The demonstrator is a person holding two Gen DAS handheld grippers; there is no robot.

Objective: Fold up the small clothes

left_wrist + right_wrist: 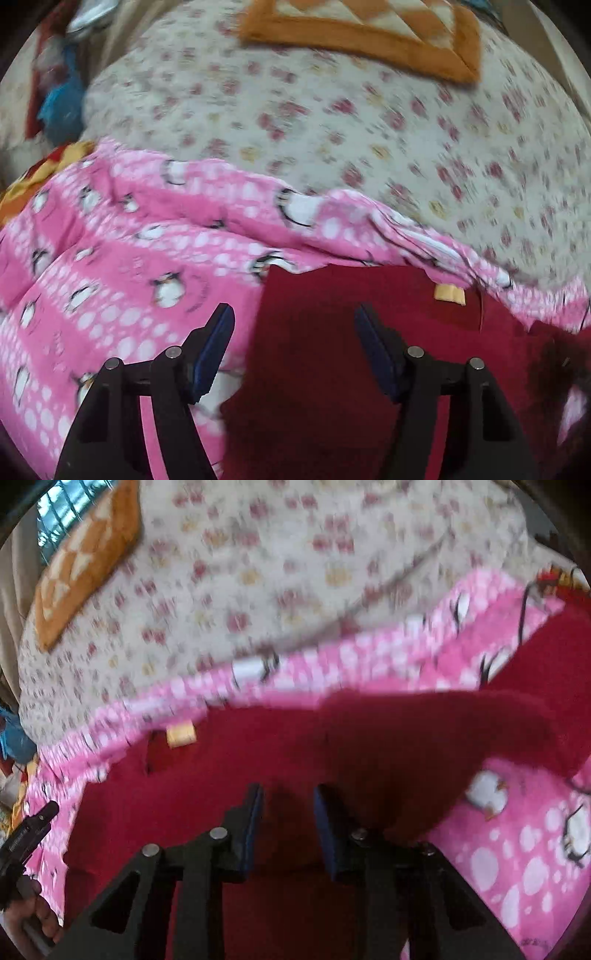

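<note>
A dark red garment (pixel 369 332) with a small yellow label (pixel 448 293) lies flat on a pink penguin-print blanket (pixel 129 258). It also shows in the right wrist view (pixel 332 746) with its label (pixel 181 734). My left gripper (pixel 295 325) is open, its fingers spread above the garment's left edge. My right gripper (pixel 288 805) is open with a narrower gap, low over the garment's middle; nothing shows between its pads. The left gripper's tip (pixel 40 816) and the hand holding it show at the right wrist view's left edge.
The pink blanket (pixel 517 849) lies on a floral bedsheet (pixel 369 129). An orange-bordered quilted mat (pixel 369 33) sits at the far side, also in the right wrist view (pixel 85 561). Blue and red cloth (pixel 59 103) is piled at far left. Both views are motion-blurred.
</note>
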